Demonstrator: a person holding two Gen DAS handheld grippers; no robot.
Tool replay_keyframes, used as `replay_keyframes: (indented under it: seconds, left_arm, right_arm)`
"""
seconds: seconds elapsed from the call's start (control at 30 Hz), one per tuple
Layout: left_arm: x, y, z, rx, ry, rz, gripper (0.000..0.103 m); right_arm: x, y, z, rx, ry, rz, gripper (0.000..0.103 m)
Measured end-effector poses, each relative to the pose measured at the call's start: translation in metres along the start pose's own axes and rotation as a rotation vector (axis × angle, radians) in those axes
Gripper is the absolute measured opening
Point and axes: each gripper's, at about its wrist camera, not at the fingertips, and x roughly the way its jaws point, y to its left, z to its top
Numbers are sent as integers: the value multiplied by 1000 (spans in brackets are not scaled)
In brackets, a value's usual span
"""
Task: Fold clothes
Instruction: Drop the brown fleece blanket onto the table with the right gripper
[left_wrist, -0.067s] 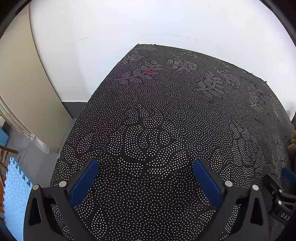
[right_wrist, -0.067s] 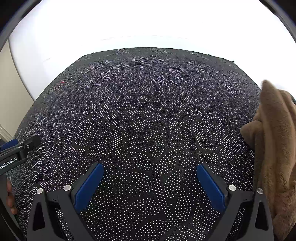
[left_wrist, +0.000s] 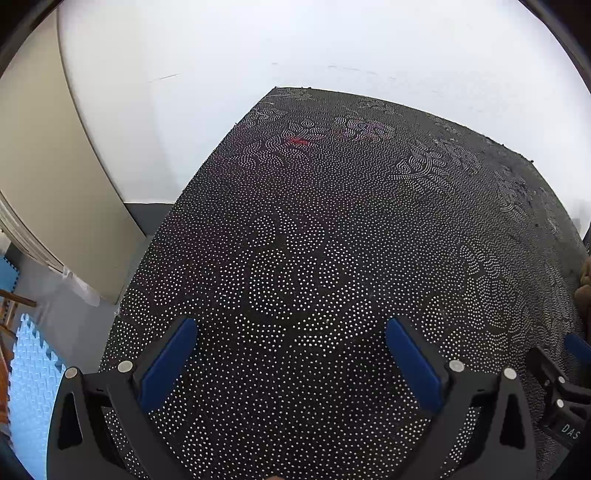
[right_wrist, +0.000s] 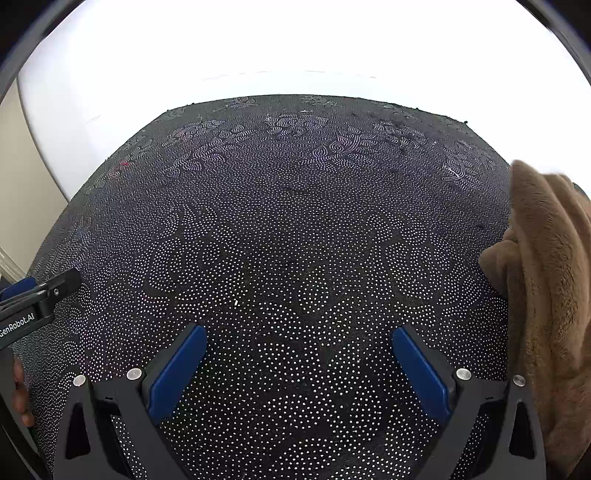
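Nearest, left gripper (left_wrist: 291, 332) spread wide, blue pads (left_wrist: 168, 363) apart with nothing between them, above a black dotted cloth (left_wrist: 332, 229). Right gripper (right_wrist: 299, 341) likewise wide open and empty over the same cloth. Just beside its right finger, heaped on the cloth's right edge, a brown fleecy garment (right_wrist: 546, 280). Farther off, white wall (left_wrist: 295, 44) behind; at left, blue foam mat (left_wrist: 33, 387) on the floor.

We see wide dotted black cloth (right_wrist: 295, 229) bare across middle, free passage ahead of both grippers. Brown fleece garment (right_wrist: 546, 295) heaped along right edge blocks that side. Left gripper (right_wrist: 33, 302) juts in at left edge. Wall (left_wrist: 332, 44) bounds far edge; beige panel (left_wrist: 55, 177) stands off left.
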Motion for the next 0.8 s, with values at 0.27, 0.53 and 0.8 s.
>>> replay_keyframes:
  seconds: [0.27,0.53,0.8]
  left_arm:
    - [-1,6,0,-10,2,-12,103]
    - [-3,7,-2,-6,4,-6,103]
    - [3,3,2,-2,6,1,102]
  right_arm:
    - [0,0,0,-2,1,-2,102]
    - [1,0,0,-1,0,-2,102]
    - [1,1,-2,-1,0,-1,102]
